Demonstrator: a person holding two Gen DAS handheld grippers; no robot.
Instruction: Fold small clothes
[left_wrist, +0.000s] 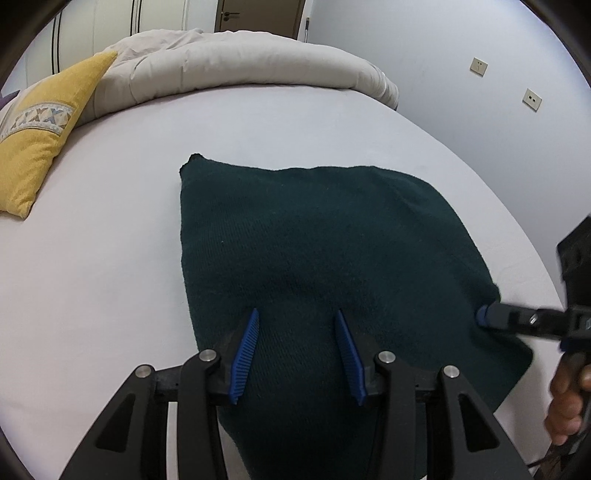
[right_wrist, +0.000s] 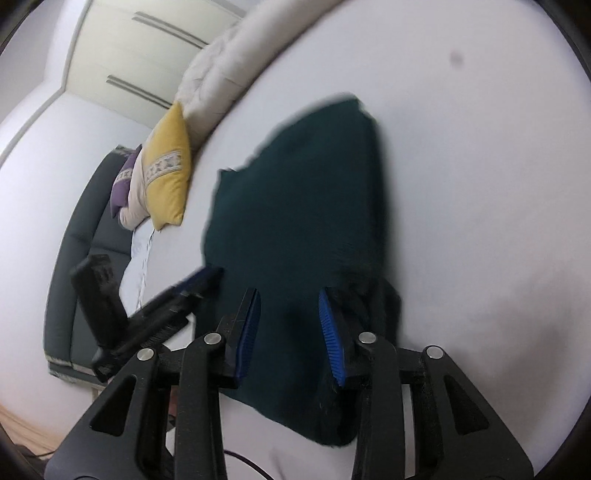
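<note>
A dark green knitted garment (left_wrist: 314, 251) lies folded on the white bed sheet (left_wrist: 110, 258); it also shows in the right wrist view (right_wrist: 295, 206). My left gripper (left_wrist: 295, 317) is open, its blue pads hovering over the garment's near part. My right gripper (right_wrist: 290, 295) is open over the garment's near right edge. Its fingers (left_wrist: 491, 317) enter the left wrist view from the right, tips at the garment's right edge. The left gripper's fingers (right_wrist: 192, 284) show blurred at the left of the right wrist view.
A yellow cushion (left_wrist: 40, 136) lies at the far left of the bed, with a rolled beige duvet (left_wrist: 240, 62) along the far edge. A dark headboard (right_wrist: 77, 236) and a purple cushion (right_wrist: 122, 184) stand beyond. A wall (left_wrist: 480, 92) with sockets is on the right.
</note>
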